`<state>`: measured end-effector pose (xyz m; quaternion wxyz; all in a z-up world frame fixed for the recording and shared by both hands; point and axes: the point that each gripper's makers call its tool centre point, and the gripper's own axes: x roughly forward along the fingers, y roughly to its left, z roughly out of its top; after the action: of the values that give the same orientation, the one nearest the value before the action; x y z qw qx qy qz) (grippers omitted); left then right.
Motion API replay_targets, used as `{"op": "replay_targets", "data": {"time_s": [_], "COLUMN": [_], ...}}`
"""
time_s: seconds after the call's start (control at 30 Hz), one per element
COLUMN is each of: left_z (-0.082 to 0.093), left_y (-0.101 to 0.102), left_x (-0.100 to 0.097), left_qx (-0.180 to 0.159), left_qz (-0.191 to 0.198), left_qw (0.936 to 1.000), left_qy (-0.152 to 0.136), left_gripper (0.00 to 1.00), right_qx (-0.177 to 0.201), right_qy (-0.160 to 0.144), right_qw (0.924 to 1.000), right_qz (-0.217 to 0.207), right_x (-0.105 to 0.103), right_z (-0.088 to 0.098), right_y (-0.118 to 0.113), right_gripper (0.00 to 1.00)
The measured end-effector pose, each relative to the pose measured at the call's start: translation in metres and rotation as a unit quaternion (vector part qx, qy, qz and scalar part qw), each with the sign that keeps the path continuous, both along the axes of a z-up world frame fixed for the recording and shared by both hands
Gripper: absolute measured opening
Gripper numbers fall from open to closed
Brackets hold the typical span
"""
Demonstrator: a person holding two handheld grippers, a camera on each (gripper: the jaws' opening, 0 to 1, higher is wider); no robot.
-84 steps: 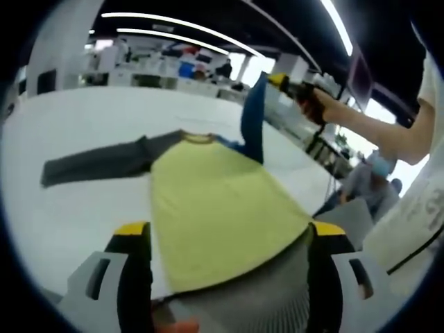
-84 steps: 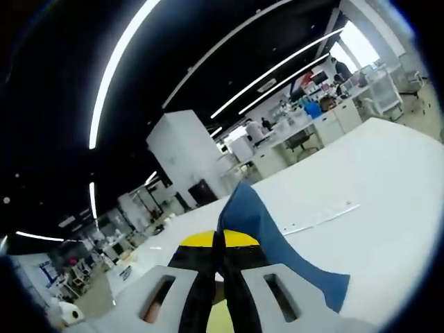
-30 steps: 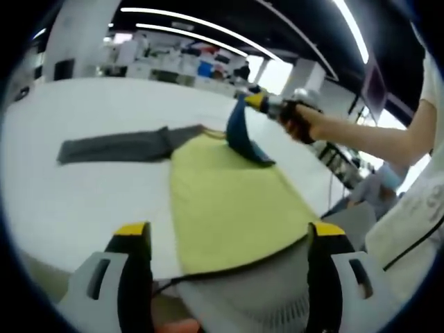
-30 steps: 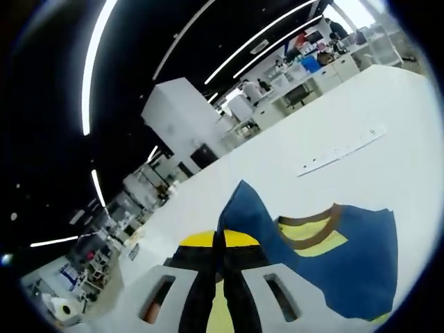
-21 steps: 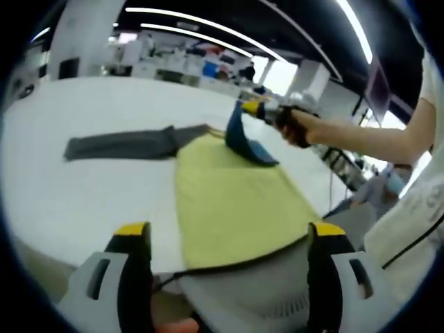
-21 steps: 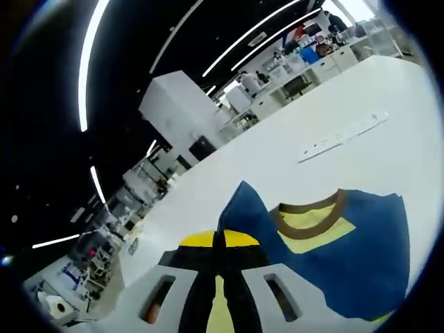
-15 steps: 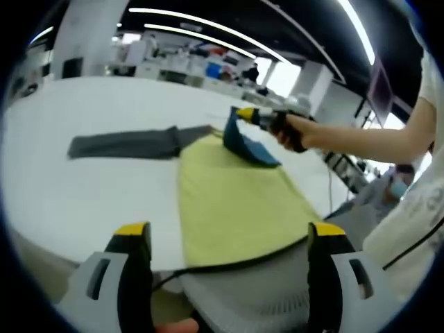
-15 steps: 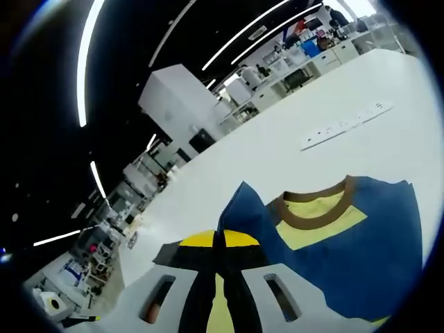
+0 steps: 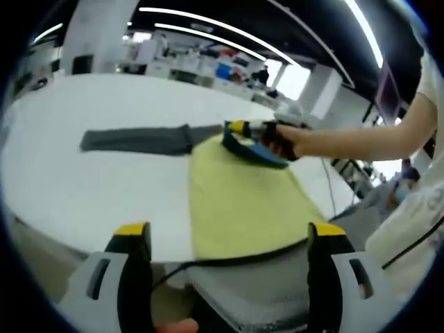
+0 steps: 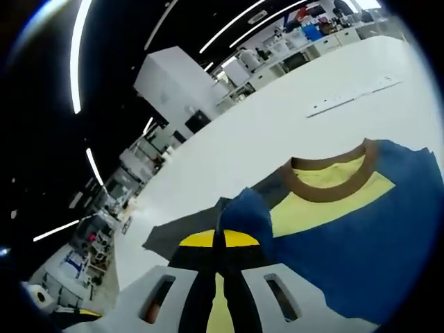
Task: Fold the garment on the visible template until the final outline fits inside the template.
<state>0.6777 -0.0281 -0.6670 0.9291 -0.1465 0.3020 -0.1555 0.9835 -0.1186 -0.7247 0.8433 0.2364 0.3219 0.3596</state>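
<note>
A yellow shirt [image 9: 243, 201] lies flat on the white table [image 9: 83, 187], its hem toward me. Its grey sleeve [image 9: 139, 139] stretches out to the left. The blue sleeve [image 9: 255, 151] is folded in over the chest near the collar, and my right gripper [image 9: 234, 127], held by a hand [image 9: 281, 139], is shut on its cuff low over the shirt. In the right gripper view the jaws [image 10: 222, 239] pinch the blue sleeve [image 10: 244, 208], with the brown collar [image 10: 326, 189] and grey sleeve [image 10: 177, 236] beyond. My left gripper [image 9: 229, 232] hangs open off the table's near edge, holding nothing.
A grey mesh chair back [image 9: 257, 298] sits just under the table's near edge between my left jaws. A pale strip [image 10: 354, 94] lies on the table [image 10: 277, 132] past the collar. Desks, shelves and a seated person [image 9: 409, 182] fill the room behind.
My right gripper has carried the blue sleeve down and inward, from raised above the table to low over the shirt by the collar. The left gripper view has drifted a little; its jaws stay open.
</note>
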Motion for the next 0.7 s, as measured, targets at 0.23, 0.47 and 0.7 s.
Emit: {"op": "replay_targets", "data": {"time_s": [0.23,0.47,0.7], "left_z": [0.001,-0.001,-0.001], "left_y": [0.005,0.007,0.008], "left_x": [0.001,-0.002,-0.005], "left_qx": [0.001,-0.001,-0.002], "left_qz": [0.007,0.011,0.018], "left_qw": [1.0,0.9999,0.9998], "left_qy": [-0.002,0.001,0.003], "left_gripper": [0.9,0.9,0.89], "right_qx": [-0.015,-0.04,-0.063], "right_qy": [0.01,-0.004,-0.017], "right_qw": [0.9998,0.9985,0.996], "right_qz": [0.009,0.038,0.062], "right_x": [-0.008,-0.021,-0.025], "right_z": [-0.017,-0.022,-0.028], "right_y": [0.012,0.026,0.033], "right_gripper": [0.02,0.02,0.02]}}
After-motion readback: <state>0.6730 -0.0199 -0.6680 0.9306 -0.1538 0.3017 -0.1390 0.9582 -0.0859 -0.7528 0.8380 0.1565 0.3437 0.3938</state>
